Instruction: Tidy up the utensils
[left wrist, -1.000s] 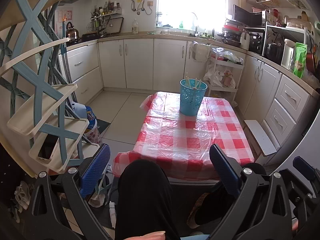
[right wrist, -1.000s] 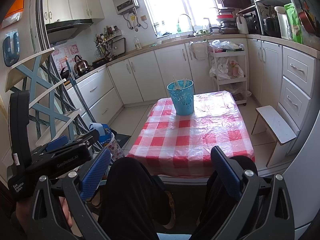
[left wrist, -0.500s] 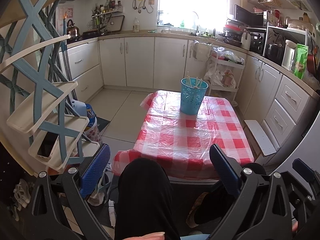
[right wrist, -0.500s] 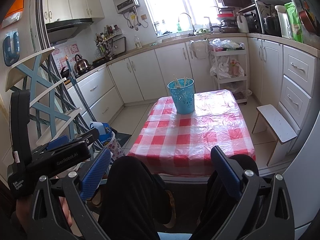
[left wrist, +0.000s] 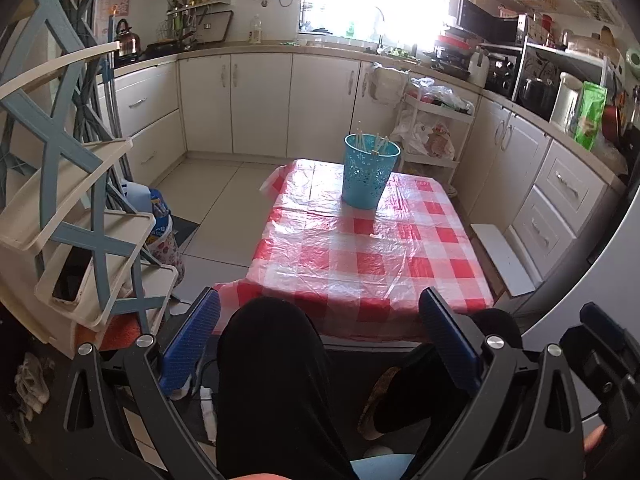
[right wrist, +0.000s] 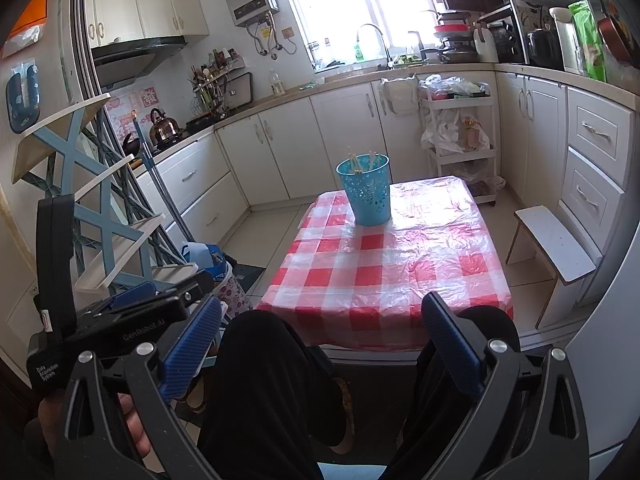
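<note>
A blue perforated basket (left wrist: 370, 171) stands at the far end of the table with the red-and-white checked cloth (left wrist: 360, 264). Several pale chopsticks (left wrist: 376, 142) stick out of it. It also shows in the right wrist view (right wrist: 366, 190), with the chopsticks (right wrist: 360, 160) inside. My left gripper (left wrist: 318, 312) is open and empty, held low over my knees before the table's near edge. My right gripper (right wrist: 320, 316) is open and empty at the same spot. The left gripper's body (right wrist: 116, 320) shows at the right wrist view's left.
A blue-and-cream tiered rack (left wrist: 76, 200) stands close on the left. A white stool (right wrist: 554, 252) sits right of the table. A white trolley (right wrist: 460, 132) with bags stands behind the table. White cabinets (left wrist: 260, 104) line the back and right walls.
Both grippers have stayed open and empty. The left wrist view has tilted slightly, so the basket and table sit a little higher in its frame. The right hardly moved.
</note>
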Demonstrator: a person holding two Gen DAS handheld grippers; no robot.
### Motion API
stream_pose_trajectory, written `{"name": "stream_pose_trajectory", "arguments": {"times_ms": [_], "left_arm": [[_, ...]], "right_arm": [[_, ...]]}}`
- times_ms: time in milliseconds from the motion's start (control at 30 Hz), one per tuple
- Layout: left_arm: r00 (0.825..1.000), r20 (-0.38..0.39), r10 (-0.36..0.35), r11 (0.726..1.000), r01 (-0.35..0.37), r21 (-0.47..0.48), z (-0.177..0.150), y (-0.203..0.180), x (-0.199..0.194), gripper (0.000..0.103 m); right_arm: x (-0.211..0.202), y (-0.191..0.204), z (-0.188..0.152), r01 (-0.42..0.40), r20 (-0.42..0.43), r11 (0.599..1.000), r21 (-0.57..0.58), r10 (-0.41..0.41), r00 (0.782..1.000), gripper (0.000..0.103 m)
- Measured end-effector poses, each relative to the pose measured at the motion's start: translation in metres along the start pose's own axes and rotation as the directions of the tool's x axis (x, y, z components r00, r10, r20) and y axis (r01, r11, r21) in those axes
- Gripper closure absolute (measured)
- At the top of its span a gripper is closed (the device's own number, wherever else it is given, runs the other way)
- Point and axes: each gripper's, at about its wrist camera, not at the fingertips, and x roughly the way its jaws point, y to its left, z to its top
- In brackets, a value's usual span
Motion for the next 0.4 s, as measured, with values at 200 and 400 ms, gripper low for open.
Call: {"name": "stream_pose_trajectory", "arguments": {"times_ms": [200, 400], "left_arm": [[0.998, 0.055, 0.018, 1.000, -0.018, 0.001, -0.001, -0.004, -0.011, 0.008], [0.999, 0.043, 0.025, 1.000, -0.025, -0.007, -0.001, -0.003, -0.012, 0.008]], "right_arm": [[-0.002, 0.004, -0.006, 0.000, 0.008, 1.000, -0.003, 0.000, 1.000, 0.007], [-0.003, 0.007, -0.008, 0.002, 0.007, 1.000, -0.002, -0.002, 1.000, 0.007]]}}
